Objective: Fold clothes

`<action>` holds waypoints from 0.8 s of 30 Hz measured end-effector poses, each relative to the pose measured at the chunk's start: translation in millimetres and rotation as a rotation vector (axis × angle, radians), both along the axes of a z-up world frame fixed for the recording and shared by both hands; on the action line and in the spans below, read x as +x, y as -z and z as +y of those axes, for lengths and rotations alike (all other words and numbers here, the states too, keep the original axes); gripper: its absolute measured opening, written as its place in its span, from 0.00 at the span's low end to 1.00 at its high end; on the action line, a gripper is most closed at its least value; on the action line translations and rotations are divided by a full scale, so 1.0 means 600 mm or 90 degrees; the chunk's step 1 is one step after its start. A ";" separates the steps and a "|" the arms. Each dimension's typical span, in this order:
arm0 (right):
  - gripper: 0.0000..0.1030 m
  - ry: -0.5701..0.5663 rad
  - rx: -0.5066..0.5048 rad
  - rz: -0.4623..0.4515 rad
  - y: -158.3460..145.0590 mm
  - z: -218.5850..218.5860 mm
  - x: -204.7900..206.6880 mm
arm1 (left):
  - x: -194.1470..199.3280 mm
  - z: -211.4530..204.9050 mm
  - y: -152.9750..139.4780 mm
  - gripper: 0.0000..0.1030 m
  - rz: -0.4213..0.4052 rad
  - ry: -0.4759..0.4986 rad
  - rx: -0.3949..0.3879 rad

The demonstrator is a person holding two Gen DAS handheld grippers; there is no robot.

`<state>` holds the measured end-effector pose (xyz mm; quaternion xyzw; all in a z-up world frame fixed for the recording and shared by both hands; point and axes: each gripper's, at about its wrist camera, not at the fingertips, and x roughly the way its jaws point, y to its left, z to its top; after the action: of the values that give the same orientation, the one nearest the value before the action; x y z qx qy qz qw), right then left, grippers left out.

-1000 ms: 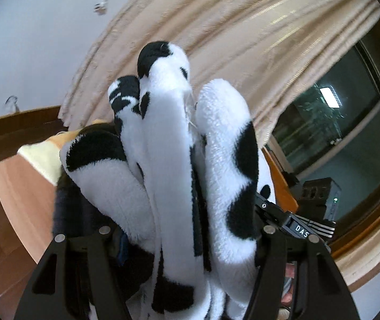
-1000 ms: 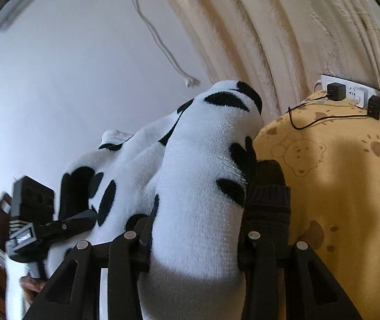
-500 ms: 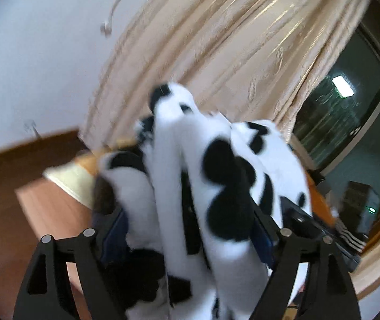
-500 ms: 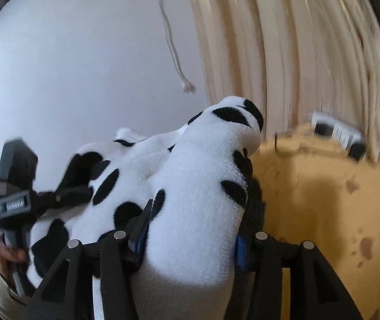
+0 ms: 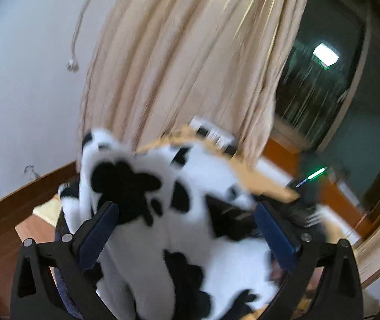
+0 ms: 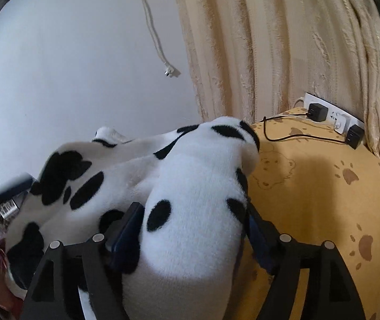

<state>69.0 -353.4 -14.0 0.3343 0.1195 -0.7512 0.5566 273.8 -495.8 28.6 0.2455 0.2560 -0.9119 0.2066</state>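
Note:
A fluffy white garment with black cow spots [image 5: 179, 213] fills the lower middle of the left wrist view, which is blurred. My left gripper [image 5: 187, 213] has its jaws wide apart, with the fleece lying loose between them. In the right wrist view the same garment [image 6: 190, 194] bulges up between my right gripper's [image 6: 192, 218] fingers, which press on it from both sides. It is held over a yellow bear-print cloth [image 6: 323, 186].
A beige curtain [image 6: 283, 48] hangs behind. A white power strip with black chargers [image 6: 334, 117] and a black cable lies at the cloth's far edge. A white cord with a plug [image 6: 171, 72] dangles on the wall. A dark window [image 5: 318, 88] is at the right.
My left gripper's jaws have spread wide and the garment has sagged between them. Both views have swung down toward the yellow cloth. The right gripper keeps its hold.

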 end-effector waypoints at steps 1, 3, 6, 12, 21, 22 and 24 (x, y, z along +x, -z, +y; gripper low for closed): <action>0.76 0.013 -0.011 -0.002 -0.004 0.010 -0.005 | -0.006 -0.007 0.013 1.00 -0.019 -0.016 -0.008; 0.77 0.045 -0.037 0.002 -0.022 0.048 -0.004 | -0.003 -0.022 0.026 1.00 -0.019 -0.028 -0.001; 0.77 0.054 -0.062 0.120 -0.050 0.093 0.033 | 0.018 -0.050 0.034 1.00 -0.010 -0.056 0.034; 0.77 0.008 -0.113 0.279 -0.070 0.148 0.109 | 0.074 -0.105 0.068 1.00 0.052 -0.114 0.186; 0.79 -0.130 -0.023 0.260 0.024 0.079 0.168 | 0.011 0.022 -0.039 1.00 0.057 0.032 -0.001; 0.80 -0.127 -0.028 0.261 0.026 0.078 0.167 | -0.004 0.027 -0.034 1.00 0.037 0.040 -0.006; 0.81 -0.127 -0.027 0.246 0.029 0.074 0.159 | -0.025 0.010 -0.003 1.00 0.012 0.022 0.027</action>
<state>164.6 -308.9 -31.3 0.1587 0.2409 -0.7448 0.6017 258.9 -489.8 30.6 0.2459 0.2730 -0.9119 0.1829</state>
